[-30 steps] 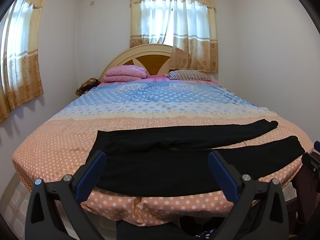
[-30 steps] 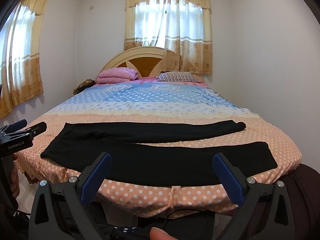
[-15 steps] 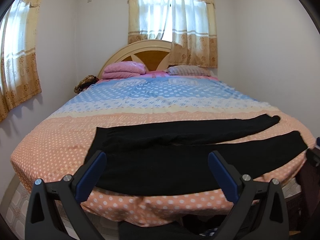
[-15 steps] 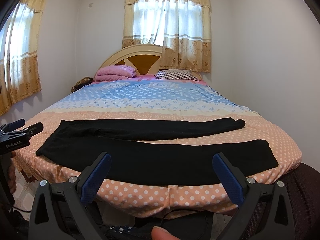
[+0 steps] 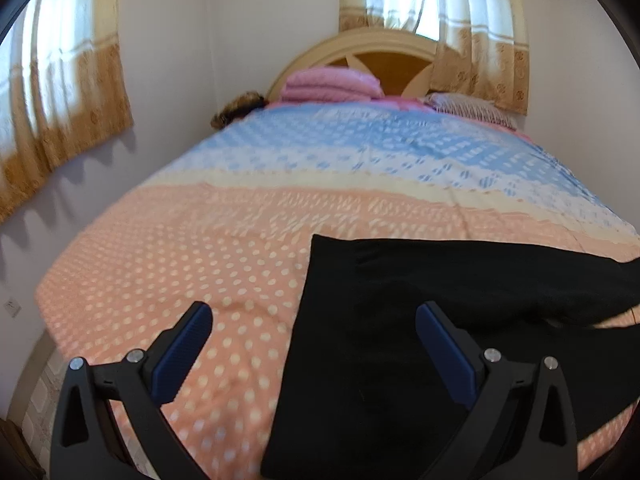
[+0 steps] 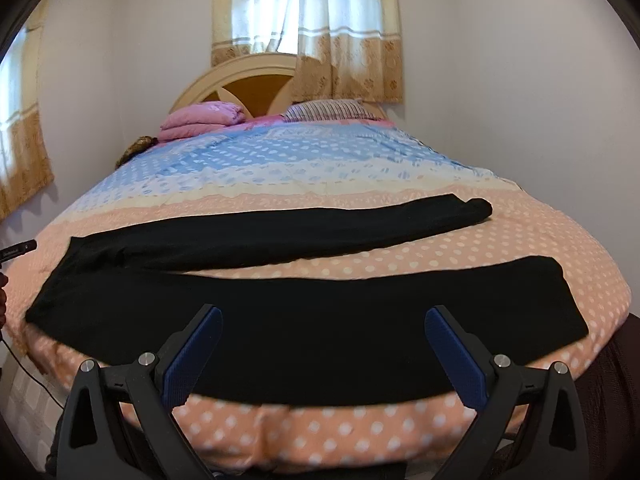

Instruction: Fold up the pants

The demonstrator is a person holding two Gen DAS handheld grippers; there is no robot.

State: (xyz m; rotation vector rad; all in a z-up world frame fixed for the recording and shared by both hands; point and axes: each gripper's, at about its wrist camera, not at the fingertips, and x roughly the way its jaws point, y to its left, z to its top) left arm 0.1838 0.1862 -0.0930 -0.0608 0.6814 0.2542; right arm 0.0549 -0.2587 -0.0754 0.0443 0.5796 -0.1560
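Black pants (image 6: 304,320) lie flat across the foot of the bed, waistband at the left, both legs stretching right. The far leg (image 6: 320,232) angles away from the near leg. My right gripper (image 6: 324,352) is open above the middle of the near leg, nothing between its blue pads. In the left wrist view the waistband end of the pants (image 5: 400,340) fills the lower right. My left gripper (image 5: 312,352) is open over the waistband edge, left finger (image 5: 184,348) above bare bedspread, right finger (image 5: 448,352) above black cloth.
The bed has a peach, cream and blue dotted bedspread (image 6: 304,168). Folded pink blankets (image 6: 200,120) and a striped pillow (image 6: 328,110) sit by the arched headboard. Curtained windows are behind and at left. A wall runs close on the right. The other gripper's tip (image 6: 16,250) shows at far left.
Both grippers have moved forward and closer to the bed. The left view has swung left and down onto the waistband end. The pants have not moved.
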